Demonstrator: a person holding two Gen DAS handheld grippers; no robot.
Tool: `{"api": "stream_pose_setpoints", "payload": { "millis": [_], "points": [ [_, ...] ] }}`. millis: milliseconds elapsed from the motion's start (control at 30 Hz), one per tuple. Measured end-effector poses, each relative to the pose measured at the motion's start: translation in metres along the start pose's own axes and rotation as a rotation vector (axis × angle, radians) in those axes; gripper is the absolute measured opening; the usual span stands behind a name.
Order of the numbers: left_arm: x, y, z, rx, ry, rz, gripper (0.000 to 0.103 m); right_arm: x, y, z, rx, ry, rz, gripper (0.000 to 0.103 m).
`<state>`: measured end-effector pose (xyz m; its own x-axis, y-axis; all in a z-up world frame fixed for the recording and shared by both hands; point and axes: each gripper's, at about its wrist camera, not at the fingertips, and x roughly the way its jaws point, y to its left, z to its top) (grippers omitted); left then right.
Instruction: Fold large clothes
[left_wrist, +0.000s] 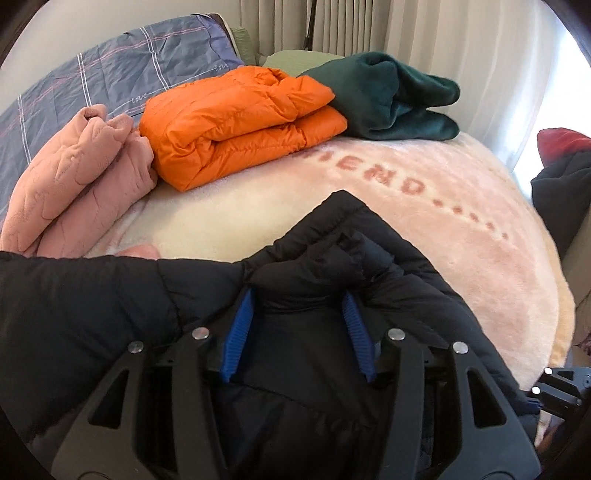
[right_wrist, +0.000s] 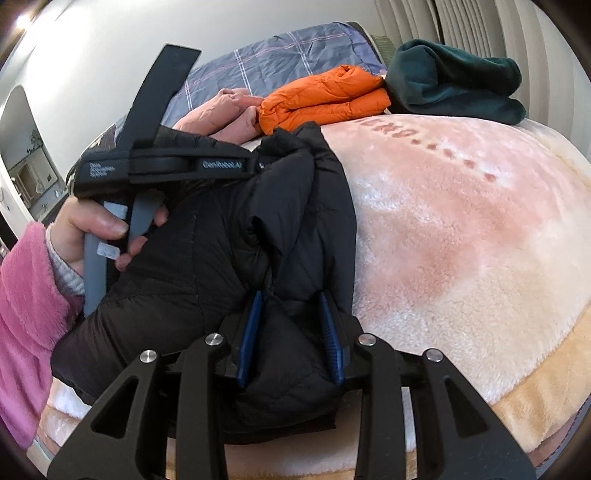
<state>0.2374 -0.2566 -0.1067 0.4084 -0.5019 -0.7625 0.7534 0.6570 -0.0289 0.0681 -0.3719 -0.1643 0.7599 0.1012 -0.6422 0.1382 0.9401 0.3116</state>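
black puffer jacket (left_wrist: 325, 236) bunched at near edge of pink plush blanket (left_wrist: 461, 221) on bed. left gripper (left_wrist: 299, 295) about half spread, blue pads (left_wrist: 240, 332) either side of a jacket fold, tips buried in fabric, grip can't tell. right gripper (right_wrist: 291, 295) narrower, blue pads (right_wrist: 330, 339) pinching a puffy jacket fold. hand (right_wrist: 88, 225) in pink fleece sleeve (right_wrist: 26, 317) holds left gripper's handle. behind: folded pink quilted garment (left_wrist: 74, 192), orange puffer jacket (left_wrist: 240, 125), dark green fleece (left_wrist: 399, 96), all in a row, touching.

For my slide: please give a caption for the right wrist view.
Both grippers' fingers hold a black jacket on a pink blanket.
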Motion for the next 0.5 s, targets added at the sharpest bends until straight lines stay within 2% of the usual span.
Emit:
{"api": "stream_pose_setpoints", "payload": {
  "millis": [167, 233, 367, 433, 467, 500],
  "points": [
    [-0.001, -0.003, -0.002, 0.002, -0.03, 0.053, 0.053, -0.021, -0.004, 0.003, 0.052, -0.049, 0.01, 0.04],
    [-0.002, -0.004, -0.002, 0.001, -0.042, 0.074, 0.053, -0.034, -0.004, 0.012, 0.059, -0.101, 0.008, 0.041],
    [-0.004, -0.006, -0.001, 0.012, -0.069, 0.139, 0.055, -0.053, 0.016, 0.037, -0.04, -0.191, 0.022, 0.041],
    [-0.006, -0.011, -0.002, 0.035, -0.09, 0.201, 0.057, -0.048, 0.028, 0.042, -0.102, -0.204, 0.008, 0.051],
    [-0.008, -0.014, -0.003, 0.047, -0.102, 0.238, 0.059, -0.041, 0.031, 0.043, -0.12, -0.192, 0.008, 0.061],
    [-0.009, -0.016, -0.004, 0.059, -0.116, 0.282, 0.063, -0.026, 0.034, 0.042, -0.142, -0.145, 0.005, 0.063]
  ]
}}
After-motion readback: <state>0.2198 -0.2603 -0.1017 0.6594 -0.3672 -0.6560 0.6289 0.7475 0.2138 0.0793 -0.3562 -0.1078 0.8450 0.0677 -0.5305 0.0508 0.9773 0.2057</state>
